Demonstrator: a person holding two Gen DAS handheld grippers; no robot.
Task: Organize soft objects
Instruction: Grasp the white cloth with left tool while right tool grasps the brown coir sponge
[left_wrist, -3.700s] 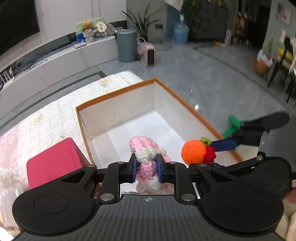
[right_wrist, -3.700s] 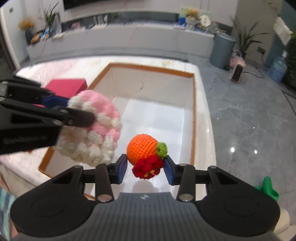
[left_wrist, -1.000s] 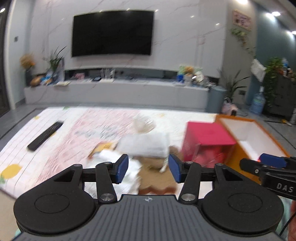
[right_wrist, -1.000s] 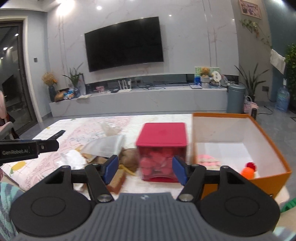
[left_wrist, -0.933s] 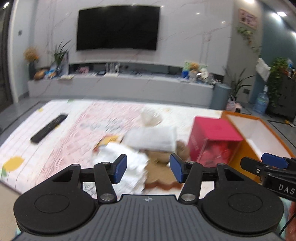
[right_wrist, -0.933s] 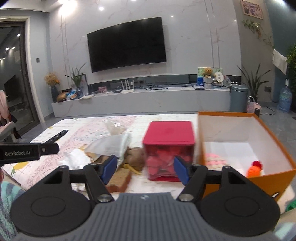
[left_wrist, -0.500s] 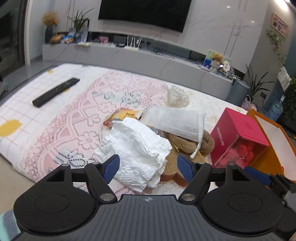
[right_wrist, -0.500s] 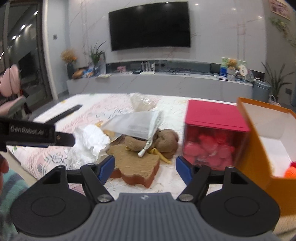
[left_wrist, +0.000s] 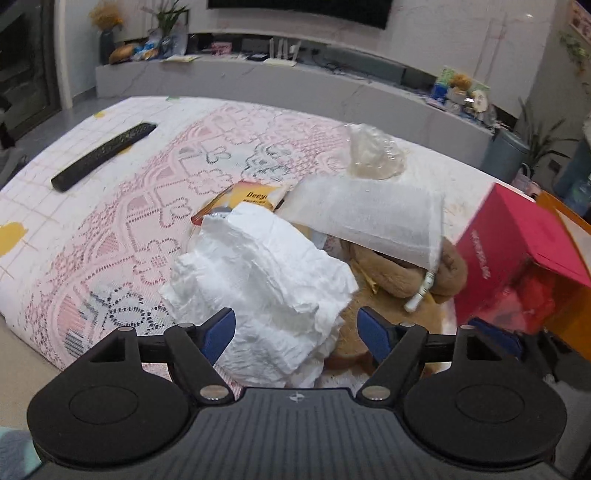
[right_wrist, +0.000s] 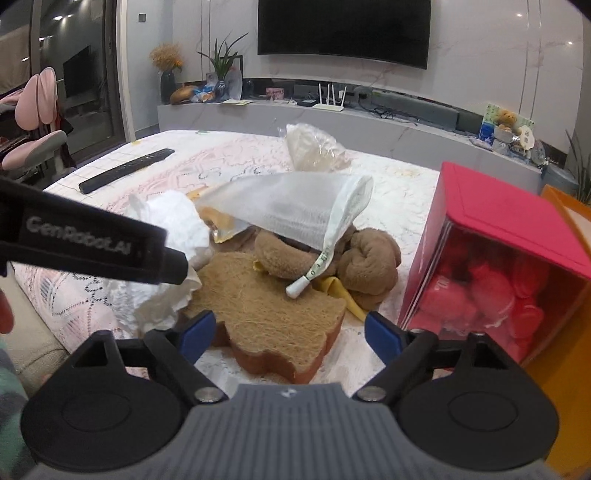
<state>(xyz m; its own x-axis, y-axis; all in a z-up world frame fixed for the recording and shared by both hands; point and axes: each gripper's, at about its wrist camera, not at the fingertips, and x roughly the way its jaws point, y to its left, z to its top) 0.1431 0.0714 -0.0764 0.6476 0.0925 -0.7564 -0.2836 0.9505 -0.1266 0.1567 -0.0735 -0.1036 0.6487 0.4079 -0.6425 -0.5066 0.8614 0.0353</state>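
Left gripper (left_wrist: 297, 328): angled down over the near edge of the lace-covered table (left_wrist: 110, 206), jaws spread wide and empty. The crumpled white cloth (left_wrist: 266, 280) lies directly between and beyond its blue fingertips (left_wrist: 218, 330); contact cannot be confirmed.

Right gripper (right_wrist: 288, 332): held lower and more level, jaws likewise spread wide and empty. The toast-shaped plush (right_wrist: 269, 314) lies between its fingertips, near edge of the table. In this view the left gripper crosses from the left, its tip over the white cloth.

Pile of soft items, centre of table:
- White cloth: bulky, heavily creased, leftmost.
- Toast plush: flat, tan, with a darker crust.
- Brown plush (right_wrist: 362, 266): behind the toast plush, partly covered by a white mesh drawstring bag (right_wrist: 295, 206).

Right of the pile: red box (right_wrist: 506, 258), then orange box (right_wrist: 565, 354). Far left: remote control (left_wrist: 103, 155).
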